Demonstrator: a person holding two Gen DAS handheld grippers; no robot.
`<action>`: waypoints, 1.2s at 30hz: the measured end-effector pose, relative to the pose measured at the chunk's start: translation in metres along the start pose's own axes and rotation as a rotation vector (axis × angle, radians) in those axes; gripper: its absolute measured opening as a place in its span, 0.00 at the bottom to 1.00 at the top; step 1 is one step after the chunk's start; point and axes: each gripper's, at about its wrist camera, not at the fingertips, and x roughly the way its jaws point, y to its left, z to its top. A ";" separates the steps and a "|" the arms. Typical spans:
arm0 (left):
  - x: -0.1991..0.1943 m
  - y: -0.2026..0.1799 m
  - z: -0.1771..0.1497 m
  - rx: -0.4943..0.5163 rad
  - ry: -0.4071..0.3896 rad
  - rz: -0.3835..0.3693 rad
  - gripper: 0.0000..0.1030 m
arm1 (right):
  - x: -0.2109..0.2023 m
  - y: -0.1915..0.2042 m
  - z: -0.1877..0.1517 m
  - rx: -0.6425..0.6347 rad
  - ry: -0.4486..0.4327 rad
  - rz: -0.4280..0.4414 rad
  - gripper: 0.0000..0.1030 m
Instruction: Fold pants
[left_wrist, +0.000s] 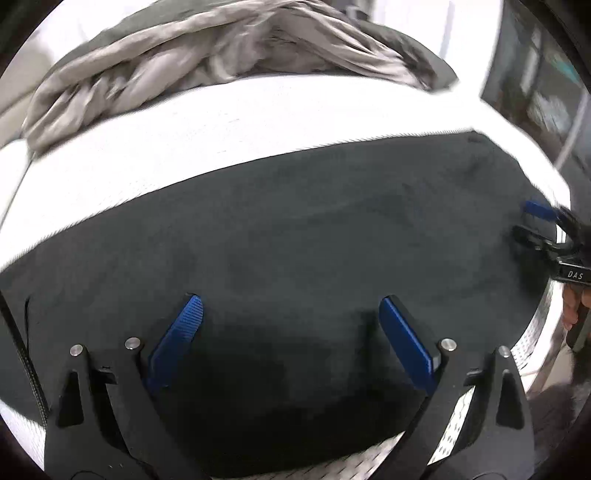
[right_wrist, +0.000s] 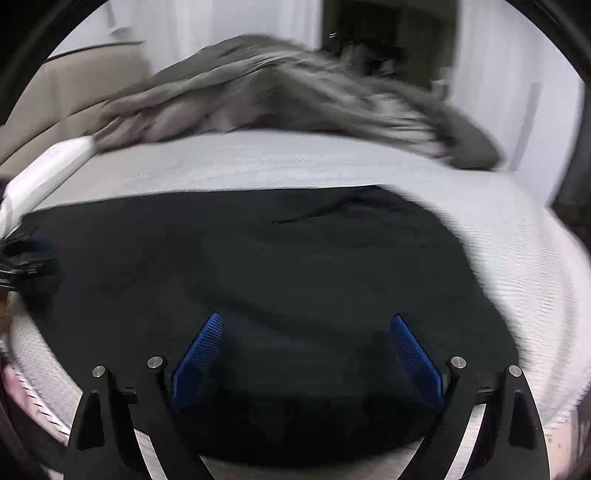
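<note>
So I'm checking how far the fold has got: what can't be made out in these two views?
- Pants: near edge hidden behind the left gripper; fold layers lost in black cloth.
- Same pants, right wrist view: creases smeared by blur.
- Right gripper: cut off by the left view's edge.
- Grey bedding: too blurred to identify.

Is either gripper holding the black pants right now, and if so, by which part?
Nothing is held. The left gripper and the right gripper both have their jaws wide open above the black pants, with no fabric pinched between them.
</note>
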 end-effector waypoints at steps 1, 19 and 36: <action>0.010 -0.005 0.006 0.056 0.019 0.002 0.93 | 0.010 0.013 0.004 0.004 0.021 0.051 0.91; -0.004 0.081 -0.013 -0.187 0.005 0.115 0.93 | 0.011 -0.107 0.000 0.241 -0.015 -0.323 0.95; 0.042 0.075 -0.002 -0.157 0.097 0.208 0.99 | 0.076 -0.019 0.025 -0.004 0.092 -0.312 0.95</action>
